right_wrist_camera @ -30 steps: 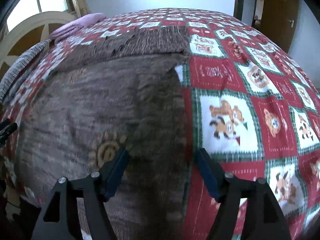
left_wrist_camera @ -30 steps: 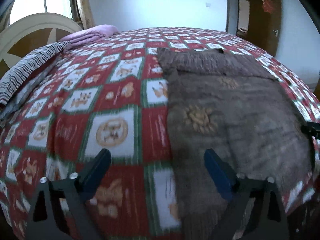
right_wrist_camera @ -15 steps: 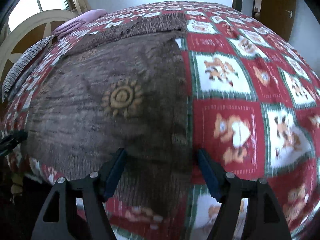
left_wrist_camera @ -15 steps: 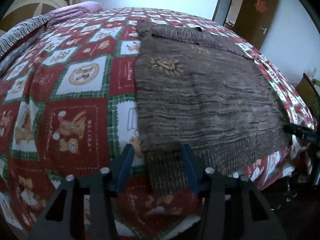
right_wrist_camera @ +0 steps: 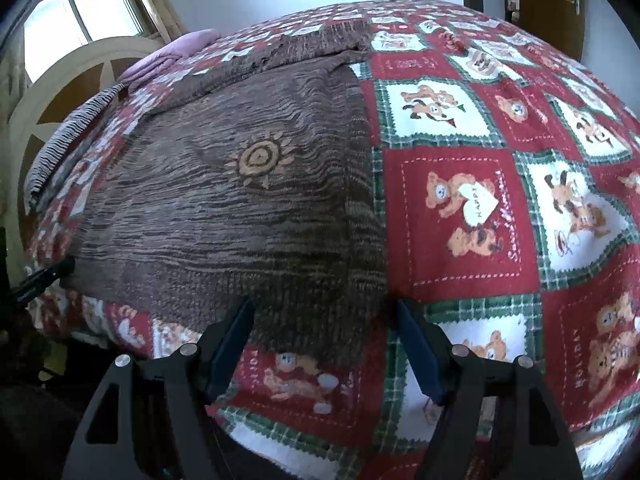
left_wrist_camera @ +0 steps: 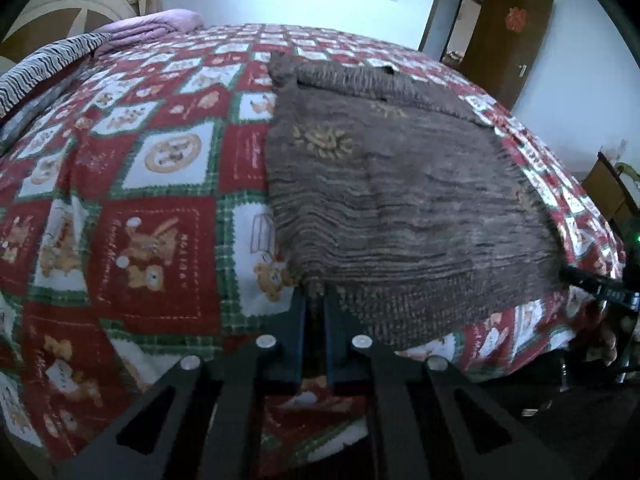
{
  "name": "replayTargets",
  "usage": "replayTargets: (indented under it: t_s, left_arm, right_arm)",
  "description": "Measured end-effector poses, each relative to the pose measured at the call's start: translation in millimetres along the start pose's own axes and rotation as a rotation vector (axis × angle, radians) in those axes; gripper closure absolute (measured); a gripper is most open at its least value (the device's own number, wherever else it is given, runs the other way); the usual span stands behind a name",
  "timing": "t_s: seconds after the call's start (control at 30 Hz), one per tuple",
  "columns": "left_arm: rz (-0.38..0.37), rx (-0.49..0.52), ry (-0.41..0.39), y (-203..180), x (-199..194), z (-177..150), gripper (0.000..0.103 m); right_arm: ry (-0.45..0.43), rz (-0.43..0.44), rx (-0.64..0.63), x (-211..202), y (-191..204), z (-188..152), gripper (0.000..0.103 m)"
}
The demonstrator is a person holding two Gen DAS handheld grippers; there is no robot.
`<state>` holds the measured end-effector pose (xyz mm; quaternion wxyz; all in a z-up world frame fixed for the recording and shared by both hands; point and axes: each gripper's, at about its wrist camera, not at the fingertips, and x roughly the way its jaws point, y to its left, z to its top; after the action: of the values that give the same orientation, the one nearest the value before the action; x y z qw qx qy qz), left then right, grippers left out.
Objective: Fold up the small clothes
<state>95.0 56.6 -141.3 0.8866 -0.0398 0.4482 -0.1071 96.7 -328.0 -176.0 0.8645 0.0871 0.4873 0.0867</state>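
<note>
A brown knitted sweater (left_wrist_camera: 400,200) with orange sun motifs (right_wrist_camera: 260,160) lies flat on the bed's teddy-bear quilt (left_wrist_camera: 152,240), its ribbed hem at the near edge. My left gripper (left_wrist_camera: 314,300) is shut on the hem's left corner, which is pinched between the blue pads. My right gripper (right_wrist_camera: 325,320) straddles the hem's right corner (right_wrist_camera: 320,320). Its jaws are closing, and the knit lies between the pads without being pressed. Each gripper's dark tip shows at the edge of the other's view.
A folded purple blanket (left_wrist_camera: 156,26) and a striped blanket (left_wrist_camera: 48,64) lie at the far left by the round headboard (right_wrist_camera: 52,120). The quilt drops off the bed's near edge (right_wrist_camera: 320,440). A brown door (left_wrist_camera: 508,40) stands open at the back right.
Both grippers pulled back from the sweater's body to its hem at the bed's near edge. The left jaws shut on the hem's left corner. The right jaws narrowed a little around the right corner.
</note>
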Motion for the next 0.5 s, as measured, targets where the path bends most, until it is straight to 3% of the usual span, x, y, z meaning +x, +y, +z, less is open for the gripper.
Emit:
replayTargets:
  t_s: [0.13, 0.2, 0.27, 0.37, 0.5]
  left_arm:
    - [-0.012, -0.007, 0.001, 3.5, 2.7, 0.3, 0.095]
    - [-0.02, -0.009, 0.009, 4.5, 5.8, 0.6, 0.095]
    - [-0.034, -0.015, 0.005, 5.6, 4.3, 1.0, 0.095]
    - [-0.053, -0.016, -0.025, 6.4, -3.8, 3.8, 0.095]
    - [-0.032, -0.012, -0.012, 9.0, 2.6, 1.2, 0.095]
  right_arm:
    - [0.008, 0.01, 0.006, -1.4, -3.5, -1.7, 0.062]
    - [0.011, 0.022, 0.017, -3.1, -5.4, -1.5, 0.08]
    - [0.014, 0.045, 0.022, -5.8, -6.3, -2.1, 0.089]
    - [0.005, 0.06, 0.019, -12.7, -7.0, -2.6, 0.095]
    - [-0.006, 0.033, 0.048, -14.4, -16.5, -4.1, 0.096]
